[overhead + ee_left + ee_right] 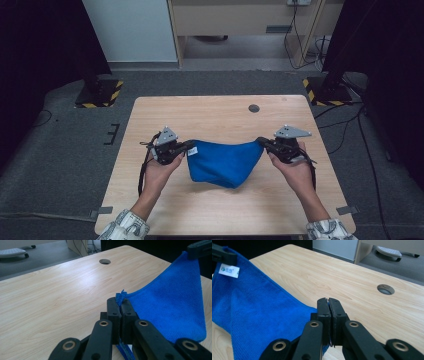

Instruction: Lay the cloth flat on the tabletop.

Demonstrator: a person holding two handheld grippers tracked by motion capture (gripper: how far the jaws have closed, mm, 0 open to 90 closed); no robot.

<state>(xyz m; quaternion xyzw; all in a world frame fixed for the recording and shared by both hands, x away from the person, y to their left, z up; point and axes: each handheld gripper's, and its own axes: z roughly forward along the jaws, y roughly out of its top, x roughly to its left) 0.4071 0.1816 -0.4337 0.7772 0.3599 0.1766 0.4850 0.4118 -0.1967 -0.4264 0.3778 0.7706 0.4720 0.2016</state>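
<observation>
A blue cloth [224, 162] hangs stretched between both grippers above the middle of the wooden table [220, 112], its lower part sagging toward the tabletop. My left gripper [190, 146] is shut on the cloth's left corner, beside a small white label [192, 150]. In the left gripper view the jaws [119, 305] pinch a tuft of the blue cloth [172, 307]. My right gripper [260, 141] is shut on the right corner. In the right gripper view the closed jaws [328, 305] hold the cloth [254, 312], whose label [229, 270] shows at the far corner.
A round cable hole [254, 108] lies in the table's far right part. Black stands with yellow-striped bases [100, 93] [324, 91] flank the table on the grey floor. Bare wood spreads beyond the cloth.
</observation>
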